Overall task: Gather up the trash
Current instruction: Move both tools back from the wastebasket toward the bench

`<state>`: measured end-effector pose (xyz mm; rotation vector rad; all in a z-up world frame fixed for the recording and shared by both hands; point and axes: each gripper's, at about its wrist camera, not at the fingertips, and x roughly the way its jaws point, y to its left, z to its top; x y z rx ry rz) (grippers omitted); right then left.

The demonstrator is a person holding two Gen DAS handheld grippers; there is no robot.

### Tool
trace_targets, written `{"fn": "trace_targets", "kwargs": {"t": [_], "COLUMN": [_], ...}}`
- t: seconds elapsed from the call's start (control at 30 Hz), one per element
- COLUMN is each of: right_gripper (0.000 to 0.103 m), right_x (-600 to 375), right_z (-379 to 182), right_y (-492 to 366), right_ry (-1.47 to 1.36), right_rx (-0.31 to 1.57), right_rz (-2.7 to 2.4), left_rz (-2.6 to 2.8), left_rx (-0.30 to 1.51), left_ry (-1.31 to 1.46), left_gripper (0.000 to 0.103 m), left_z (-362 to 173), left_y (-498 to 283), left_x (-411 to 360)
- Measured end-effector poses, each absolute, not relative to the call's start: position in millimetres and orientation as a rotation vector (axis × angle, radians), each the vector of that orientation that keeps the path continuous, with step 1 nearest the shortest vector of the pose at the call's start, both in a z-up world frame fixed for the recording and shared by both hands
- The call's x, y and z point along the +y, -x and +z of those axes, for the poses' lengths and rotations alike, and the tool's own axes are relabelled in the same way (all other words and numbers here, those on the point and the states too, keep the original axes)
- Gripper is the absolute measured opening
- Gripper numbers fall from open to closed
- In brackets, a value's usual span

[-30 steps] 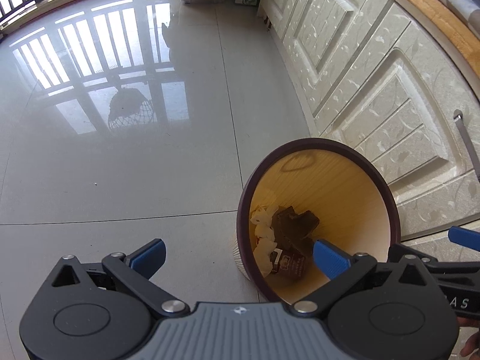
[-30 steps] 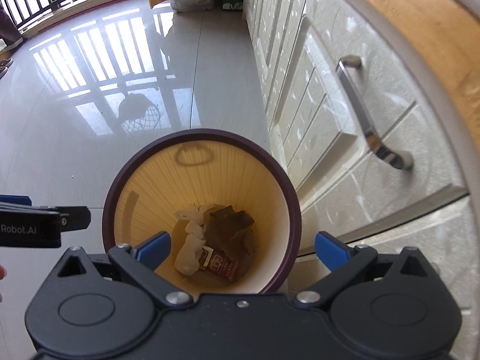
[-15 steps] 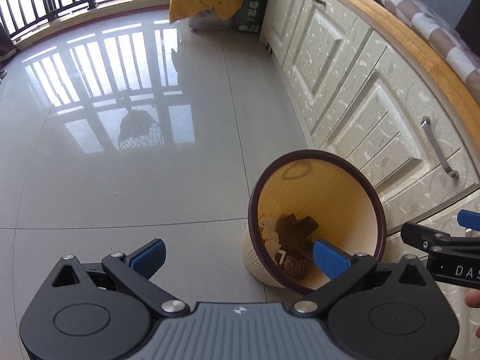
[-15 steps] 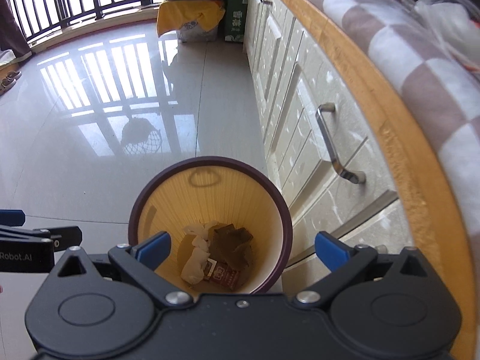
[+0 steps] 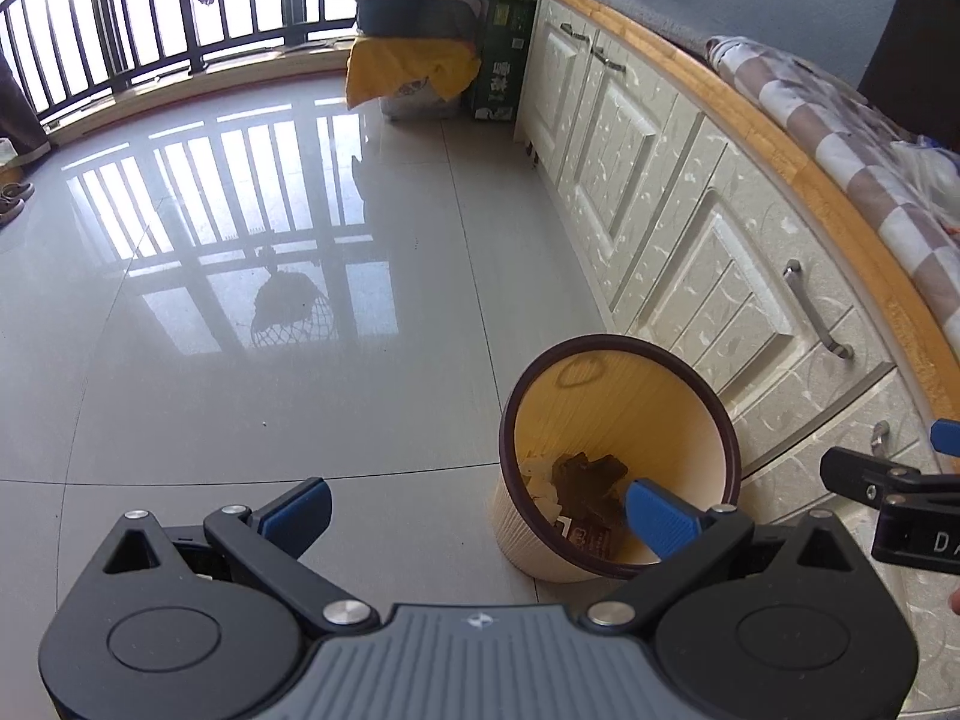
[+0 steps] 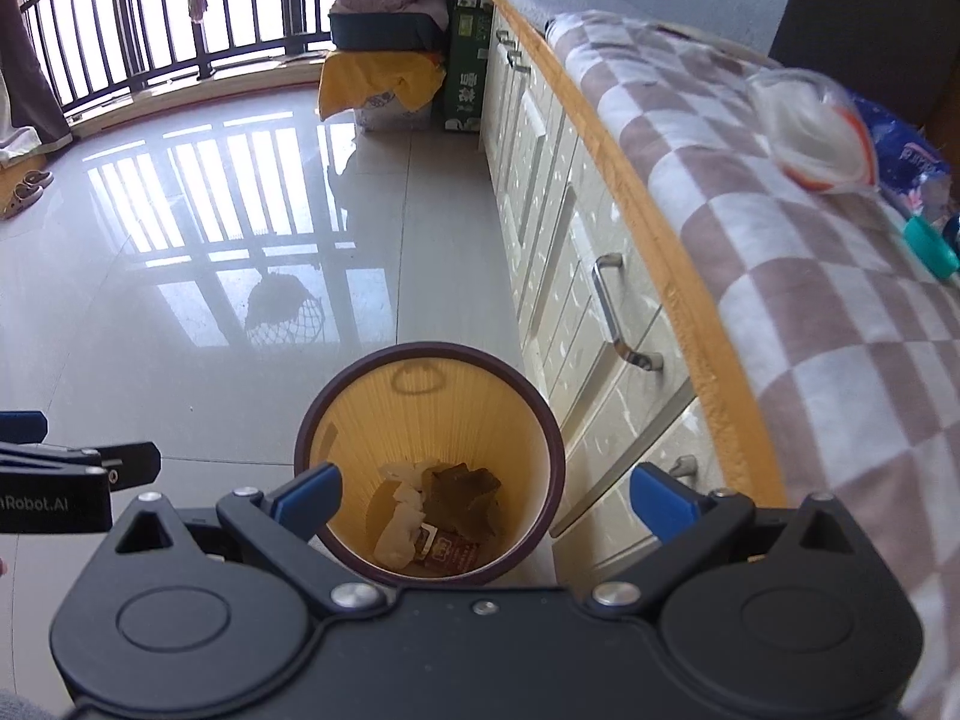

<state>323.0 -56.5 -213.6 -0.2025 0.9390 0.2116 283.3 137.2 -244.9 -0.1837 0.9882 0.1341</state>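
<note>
A yellow waste bin with a dark rim [image 5: 708, 396] [image 6: 528, 396] stands on the tiled floor beside the cabinets. Inside lie crumpled white paper [image 6: 399, 516], brown wrappers [image 6: 462, 495] [image 5: 585, 480] and a red packet [image 6: 453, 552]. My left gripper [image 5: 480, 510] is open and empty, above the floor just left of the bin. My right gripper [image 6: 483, 495] is open and empty, held above the bin's near rim. Each gripper's side shows in the other's view.
Cream cabinets with metal handles [image 6: 618, 312] run along the right, topped by a checked cloth [image 6: 780, 192] with plastic bags [image 6: 816, 138]. A yellow-draped box [image 5: 414, 75] and green carton [image 5: 501, 60] stand at the far end. A balcony railing [image 5: 150, 30] lies beyond the glossy floor.
Both grippers have risen and drawn back from the bin, which now looks smaller and lower in both views. The countertop and cloth have come into view. Both stay open.
</note>
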Motion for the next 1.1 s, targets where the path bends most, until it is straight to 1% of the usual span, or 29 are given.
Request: {"fn": "trace_targets", "kwargs": {"t": [0.5,0.83,1.1], "right_gripper": [0.103,0.103,0.103], "right_x": [-91,-157,-227], "right_z": [-141,-114,-105], "right_y": [-269,-241,-222], "right_ry": [0.169,0.107,0.049], "right_rx": [0.803,0.732,0.675], "right_rz": [0.203,0.121,0.009], "left_rz": [0.131,0.060,-0.037], "left_rx": [0.867,0.771,0.710], "left_ry": [0.196,0.139,0.123], "left_gripper": [0.103,0.103,0.103], "left_z": [-179,-138,-125], "left_y": [-233,-226,-223], "left_x": [122,65,5]}}
